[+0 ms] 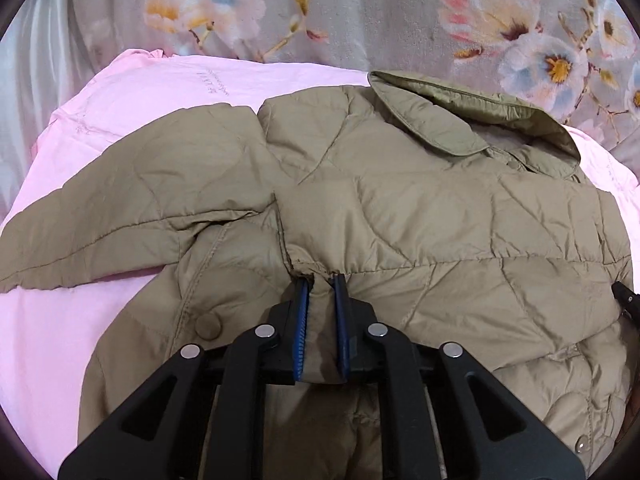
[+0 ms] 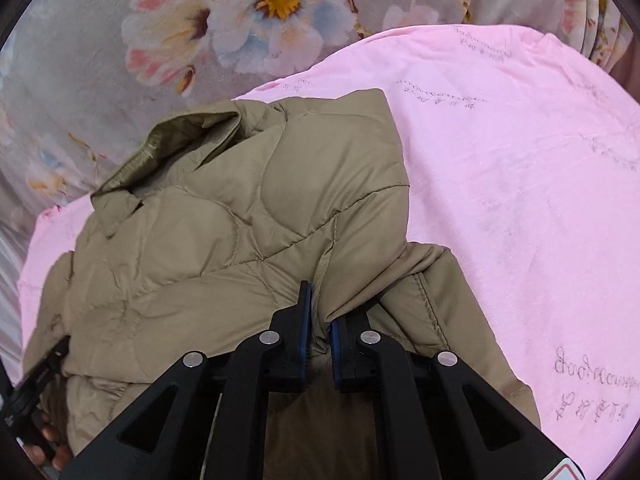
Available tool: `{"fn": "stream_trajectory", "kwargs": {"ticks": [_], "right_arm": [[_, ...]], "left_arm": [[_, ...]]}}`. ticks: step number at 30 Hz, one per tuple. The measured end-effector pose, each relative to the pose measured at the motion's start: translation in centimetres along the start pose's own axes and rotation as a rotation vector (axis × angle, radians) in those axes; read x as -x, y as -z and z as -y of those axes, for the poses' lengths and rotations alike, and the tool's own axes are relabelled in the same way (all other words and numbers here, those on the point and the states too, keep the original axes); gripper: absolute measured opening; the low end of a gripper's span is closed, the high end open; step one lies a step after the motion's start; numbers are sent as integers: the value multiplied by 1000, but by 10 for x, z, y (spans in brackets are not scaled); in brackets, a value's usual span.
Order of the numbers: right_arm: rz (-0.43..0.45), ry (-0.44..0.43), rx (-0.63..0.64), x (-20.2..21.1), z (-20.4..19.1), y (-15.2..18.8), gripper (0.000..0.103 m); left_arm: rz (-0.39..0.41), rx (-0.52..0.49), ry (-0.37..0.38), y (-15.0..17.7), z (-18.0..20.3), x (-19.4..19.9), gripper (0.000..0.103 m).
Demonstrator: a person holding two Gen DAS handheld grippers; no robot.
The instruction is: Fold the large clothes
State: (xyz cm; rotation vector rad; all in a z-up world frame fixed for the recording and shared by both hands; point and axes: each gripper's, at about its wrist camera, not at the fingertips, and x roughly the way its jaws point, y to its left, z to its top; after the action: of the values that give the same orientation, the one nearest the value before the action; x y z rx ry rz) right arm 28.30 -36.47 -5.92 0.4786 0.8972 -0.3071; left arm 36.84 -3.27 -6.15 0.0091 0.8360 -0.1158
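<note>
The puffy tan jacket (image 1: 400, 208) is lying spread out on a pink sheet (image 1: 120, 120) on the bed, with its collar (image 1: 460, 120) pointing toward a flowery blanket (image 1: 360, 12) at the far side. It is looking soft and light, full of stuffing, so it is probably going to bend easily but puff back up when let go. Its shiny cloth may be slipping a little, so a thick bunch or a seam is looking like the best place to hold.

The left tongs (image 1: 320, 280) are pinching a bunch of the jacket near where the sleeve (image 1: 120, 216) is joining the body. The right tongs (image 2: 320, 304) are pinching another bunch on the other shoulder side, where the cloth is rising in a small peak.

The one sleeve is sticking out flat across the pink sheet. Nothing hard is sitting in the way. The flowery blanket is lying close behind the collar and could be getting bumped.
</note>
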Motion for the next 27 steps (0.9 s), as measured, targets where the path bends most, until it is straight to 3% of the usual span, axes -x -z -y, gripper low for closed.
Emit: {"fn": "stream_trajectory", "kwargs": {"ticks": [9, 18, 19, 20, 22, 24, 27], "right_arm": [[-12, 22, 21, 28, 1, 35, 7], [-16, -41, -18, 76, 27, 93, 10], [-23, -48, -23, 76, 28, 93, 11], [-31, -39, -25, 78, 28, 92, 13], [-17, -4, 0, 93, 25, 92, 27], [44, 33, 52, 113, 17, 97, 49], [69, 63, 131, 130, -1, 104, 51]], "left_arm": [[5, -16, -15, 33, 2, 26, 14], [-2, -11, -5, 89, -11, 78, 16], [-4, 0, 1, 90, -14, 82, 20], [-7, 27, 17, 89, -22, 87, 30], [-2, 73, 52, 86, -38, 101, 50], [52, 148, 50, 79, -69, 124, 84], [125, 251, -13, 65, -125, 148, 90]]}}
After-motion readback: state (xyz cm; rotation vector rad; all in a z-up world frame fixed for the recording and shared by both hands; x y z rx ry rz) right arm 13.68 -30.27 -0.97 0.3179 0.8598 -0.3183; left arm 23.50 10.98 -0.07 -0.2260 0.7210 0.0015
